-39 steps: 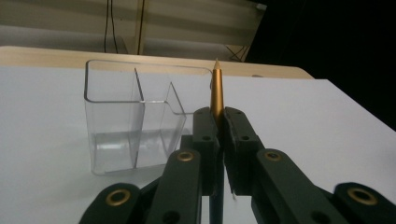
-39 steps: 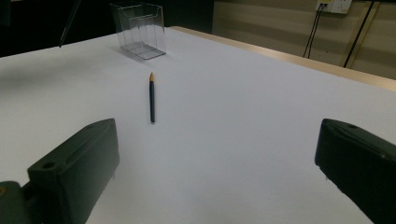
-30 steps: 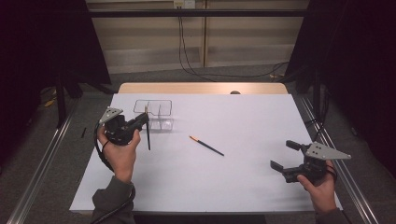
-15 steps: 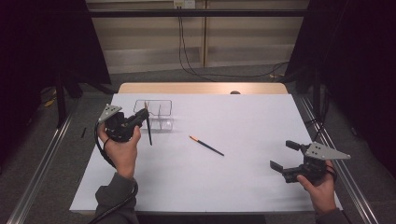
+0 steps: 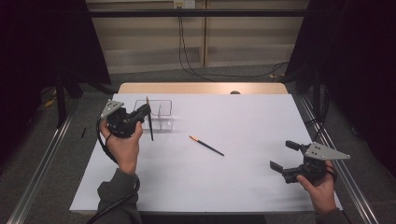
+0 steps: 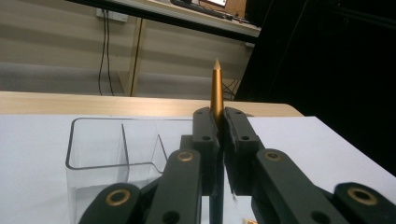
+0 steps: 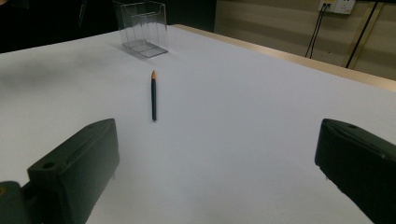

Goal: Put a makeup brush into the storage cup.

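Observation:
My left gripper (image 5: 145, 111) is shut on a dark pencil (image 5: 150, 122) that stands nearly upright, its tan end up, just in front of a clear plastic divided box (image 5: 159, 115). In the left gripper view the pencil's tan end (image 6: 216, 88) rises above the closed jaws, with the clear box (image 6: 116, 154) right behind them. A second dark pencil (image 5: 207, 145) lies flat on the white table sheet (image 5: 224, 182) near the middle. My right gripper (image 5: 284, 156) is open near the table's right front edge, held low, with nothing between its jaws. Its view shows the lying pencil (image 7: 153, 95) ahead.
The clear box (image 7: 142, 28) stands at the far end of the right gripper view. A wooden table edge (image 5: 201, 88) runs along the back. Metal rails flank the table and cables hang down the back wall (image 5: 182, 42).
The left gripper has lifted a little and moved toward the clear box with the pencil held upright. The right gripper has stayed put.

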`<state>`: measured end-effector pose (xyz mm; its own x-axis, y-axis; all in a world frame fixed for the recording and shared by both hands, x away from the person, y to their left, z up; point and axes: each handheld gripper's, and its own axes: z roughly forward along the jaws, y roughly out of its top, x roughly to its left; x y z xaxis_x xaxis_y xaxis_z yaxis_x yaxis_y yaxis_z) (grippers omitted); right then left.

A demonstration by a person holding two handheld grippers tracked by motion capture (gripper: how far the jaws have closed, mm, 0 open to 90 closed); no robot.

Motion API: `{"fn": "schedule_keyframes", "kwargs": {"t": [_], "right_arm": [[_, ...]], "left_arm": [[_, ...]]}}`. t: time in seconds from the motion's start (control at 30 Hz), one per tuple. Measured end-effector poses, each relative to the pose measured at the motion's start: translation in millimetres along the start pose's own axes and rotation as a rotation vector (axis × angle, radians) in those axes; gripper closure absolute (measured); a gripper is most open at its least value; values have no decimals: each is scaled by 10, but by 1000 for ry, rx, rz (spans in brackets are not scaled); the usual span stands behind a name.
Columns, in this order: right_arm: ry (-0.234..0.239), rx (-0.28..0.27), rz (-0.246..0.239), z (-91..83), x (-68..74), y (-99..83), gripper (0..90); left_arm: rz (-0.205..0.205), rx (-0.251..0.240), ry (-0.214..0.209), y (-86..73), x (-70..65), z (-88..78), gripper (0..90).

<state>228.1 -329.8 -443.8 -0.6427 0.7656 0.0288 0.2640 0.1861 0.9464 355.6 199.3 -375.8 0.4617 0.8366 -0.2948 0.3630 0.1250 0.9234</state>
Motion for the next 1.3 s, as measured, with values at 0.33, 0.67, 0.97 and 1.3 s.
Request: {"fn": "schedule_keyframes", "kwargs": {"t": [0.33,0.67,0.97,1.3], "right_arm": [[5,4,-2,-1,0,-2,0],[5,5,-3,0,-1,-2,0],[5,5,-4,1,-2,-2,0],[6,7,-1,7,5,-2,0]], "left_arm": [[-21,-30,-1,73,3,45,843],[-22,-40,-10,138,9,88,843],[-33,-60,-9,182,-6,154,842],[-27,-59,-10,225,-17,221,843]]}}
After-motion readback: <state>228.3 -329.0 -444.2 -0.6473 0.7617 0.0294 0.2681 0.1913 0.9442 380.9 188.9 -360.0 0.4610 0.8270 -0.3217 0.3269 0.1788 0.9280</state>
